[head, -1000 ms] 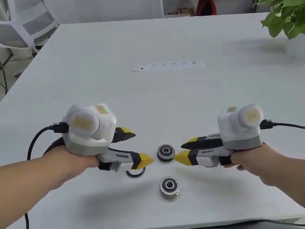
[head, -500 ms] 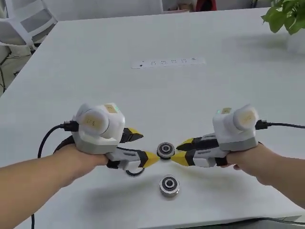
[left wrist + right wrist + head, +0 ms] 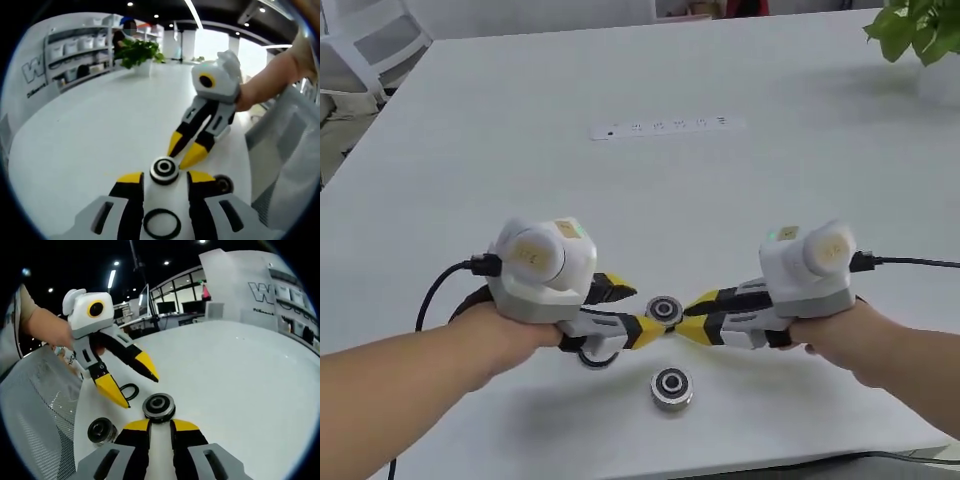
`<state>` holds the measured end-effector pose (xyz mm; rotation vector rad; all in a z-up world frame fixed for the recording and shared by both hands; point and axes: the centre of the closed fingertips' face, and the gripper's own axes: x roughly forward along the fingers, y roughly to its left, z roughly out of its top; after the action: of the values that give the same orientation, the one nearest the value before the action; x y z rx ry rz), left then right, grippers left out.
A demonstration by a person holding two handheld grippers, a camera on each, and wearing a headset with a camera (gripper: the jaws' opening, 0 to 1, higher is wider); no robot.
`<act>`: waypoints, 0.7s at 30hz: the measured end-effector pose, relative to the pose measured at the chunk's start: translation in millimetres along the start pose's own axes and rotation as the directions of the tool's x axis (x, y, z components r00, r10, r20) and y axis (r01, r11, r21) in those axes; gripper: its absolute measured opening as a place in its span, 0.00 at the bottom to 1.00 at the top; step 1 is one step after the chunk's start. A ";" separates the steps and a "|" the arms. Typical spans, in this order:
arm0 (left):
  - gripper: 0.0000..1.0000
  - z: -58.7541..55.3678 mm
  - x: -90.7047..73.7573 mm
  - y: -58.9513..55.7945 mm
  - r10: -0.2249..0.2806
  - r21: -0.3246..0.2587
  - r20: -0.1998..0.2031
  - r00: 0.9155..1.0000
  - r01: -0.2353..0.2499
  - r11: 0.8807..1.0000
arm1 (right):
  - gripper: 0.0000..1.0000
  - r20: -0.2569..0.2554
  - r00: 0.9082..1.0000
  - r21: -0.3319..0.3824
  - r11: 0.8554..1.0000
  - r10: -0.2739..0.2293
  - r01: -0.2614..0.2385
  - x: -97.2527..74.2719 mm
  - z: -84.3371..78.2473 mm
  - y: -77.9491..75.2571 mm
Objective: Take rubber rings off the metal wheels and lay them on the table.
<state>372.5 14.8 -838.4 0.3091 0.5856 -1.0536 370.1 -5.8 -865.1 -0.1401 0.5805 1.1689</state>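
- Your left gripper (image 3: pixel 633 312) sits in the lower left of the head view. Its jaws are spread wide, with nothing clamped between them.
- Your right gripper (image 3: pixel 694 315) faces it from the lower right. Its jaws are parted by a narrow gap and hold nothing.
- One metal wheel (image 3: pixel 664 309) lies flat on the white table (image 3: pixel 520 150), just below the frame's centre, between the two sets of yellow tips.
- In the left gripper view, that wheel (image 3: pixel 164 170) rests between your own yellow tips. I cannot tell whether they touch it.
- In the right gripper view, the same wheel (image 3: pixel 158 406) lies just beyond your tips and shows a dark outer band.
- A loose rubber ring (image 3: pixel 595 357) lies on the table under the left gripper, left of centre and low in the head view.
- The second wheel (image 3: pixel 671 386) lies flat near the bottom edge, apart from both grippers.
- A power strip (image 3: pixel 665 126) lies in the upper middle and a plant (image 3: pixel 910 30) in the upper right corner.
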 end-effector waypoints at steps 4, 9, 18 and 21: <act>0.32 0.4 4.3 -1.0 -0.006 0.000 -0.001 1.000 0.006 1.000 | 0.13 0.002 1.000 -0.002 1.000 0.001 -0.001 0.0 -0.1 0.0; 0.29 0.6 9.0 -5.0 -0.021 0.008 -0.006 1.000 0.021 1.000 | 0.13 0.007 1.000 -0.001 1.000 0.000 0.000 -0.2 0.1 0.2; 0.23 0.4 15.9 -4.1 -0.022 0.026 -0.022 1.000 0.022 0.999 | 0.13 0.007 1.000 -0.006 1.000 -0.001 0.001 -0.3 -0.3 0.4; 0.21 1.2 17.0 -2.2 -0.019 0.022 -0.019 1.000 0.019 1.000 | 0.13 0.007 1.000 -0.007 1.000 -0.001 0.001 -0.3 -0.3 0.6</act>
<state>377.1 0.9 -847.4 0.3338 0.5955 -1.0771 369.4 -5.9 -865.1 -0.1417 0.5702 1.1705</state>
